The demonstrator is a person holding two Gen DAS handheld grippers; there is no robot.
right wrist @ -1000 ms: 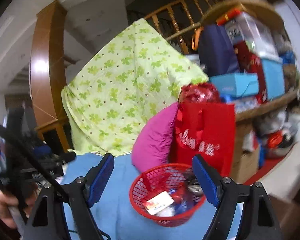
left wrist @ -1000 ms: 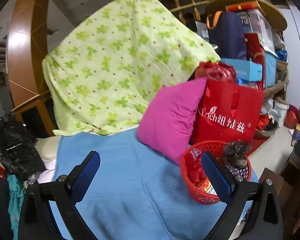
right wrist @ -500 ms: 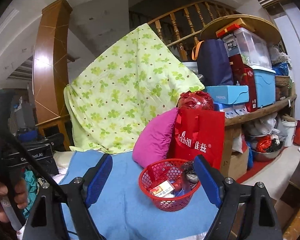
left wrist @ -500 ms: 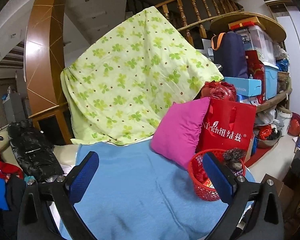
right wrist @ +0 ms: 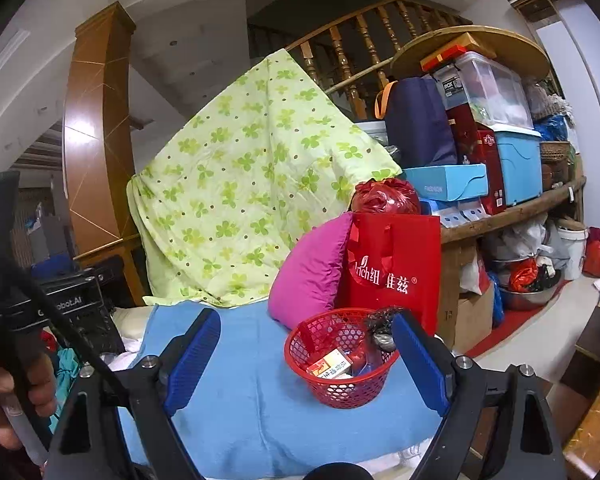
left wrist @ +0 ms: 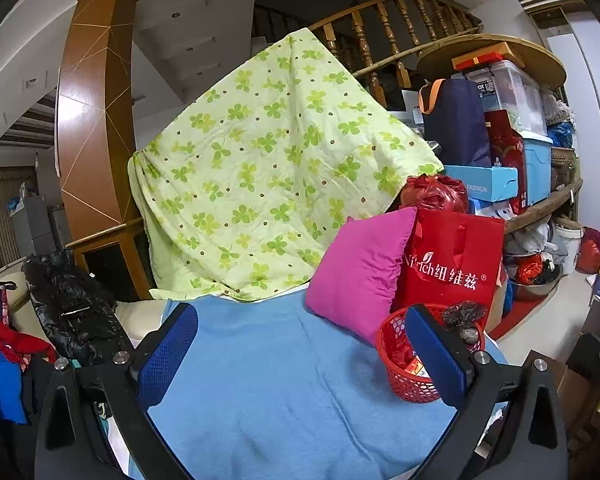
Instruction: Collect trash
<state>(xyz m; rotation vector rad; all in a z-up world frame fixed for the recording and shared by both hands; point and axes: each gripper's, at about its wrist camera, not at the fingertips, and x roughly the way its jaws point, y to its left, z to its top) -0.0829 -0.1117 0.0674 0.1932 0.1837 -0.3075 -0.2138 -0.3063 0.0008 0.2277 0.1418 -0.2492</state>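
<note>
Both views pulled farther back than a second ago, left gripper [left wrist: 300, 360] and right gripper [right wrist: 306, 360] spread wide and holding nothing, red plastic mesh basket [right wrist: 340, 390] of trash on blue blanket [left wrist: 268, 392], smaller in frame, beside magenta pillow [left wrist: 360, 272].

Both wrist views forward — shared red basket [left wrist: 396, 364] [right wrist: 332, 384].

Red basket [right wrist: 342, 384], blue blanket [right wrist: 260, 400], seemingly clover-print quilt [right wrist: 240, 184]
</note>
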